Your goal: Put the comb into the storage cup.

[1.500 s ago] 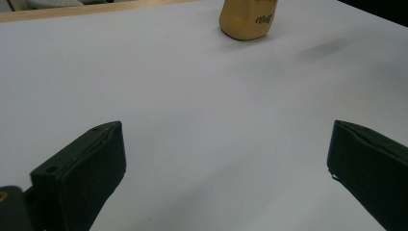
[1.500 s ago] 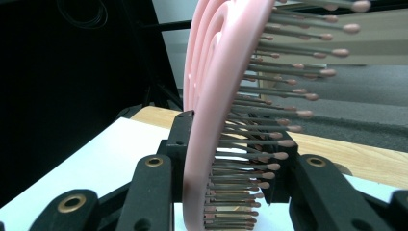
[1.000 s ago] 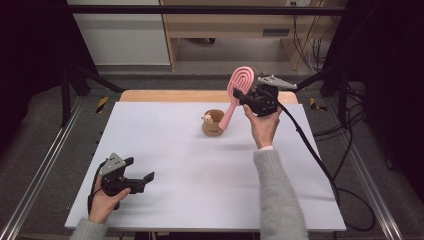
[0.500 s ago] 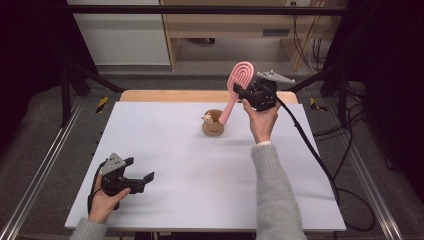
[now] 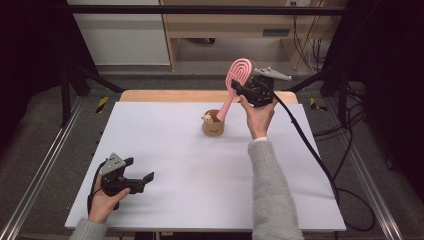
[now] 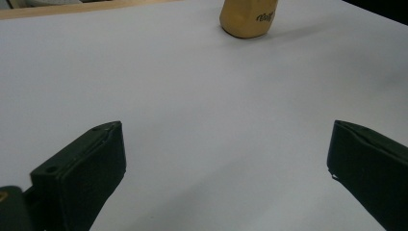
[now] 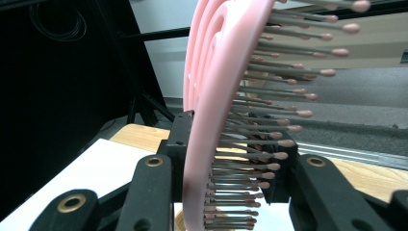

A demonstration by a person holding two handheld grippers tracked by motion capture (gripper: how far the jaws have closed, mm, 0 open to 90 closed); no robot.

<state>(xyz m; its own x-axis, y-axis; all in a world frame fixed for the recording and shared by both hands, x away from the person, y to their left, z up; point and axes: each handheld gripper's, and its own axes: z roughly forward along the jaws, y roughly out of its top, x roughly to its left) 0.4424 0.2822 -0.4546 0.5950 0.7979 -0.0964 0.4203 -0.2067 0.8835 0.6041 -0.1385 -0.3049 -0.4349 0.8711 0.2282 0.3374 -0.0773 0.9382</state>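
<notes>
The pink hairbrush is hanging tilted in the air above the far part of the tabletop, its handle slanting down toward seven o'clock so that its tip is sitting at, or just inside, the mouth of the small tan cup; whether it is touching the rim is too fine to tell. The right gripper is clamping the brush at the base of its head, jaws closed tight on the pink frame, with the bristles sticking out past one jaw in the right gripper view. Judging by this, the pickup is done and the brush is being stood in the cup, so lowering the handle fully and letting go are left. Well apart, at about seven o'clock from the cup, the left gripper is resting near the front edge, jaws spread wide and holding nothing, pointing across the bare surface toward the cup
</notes>
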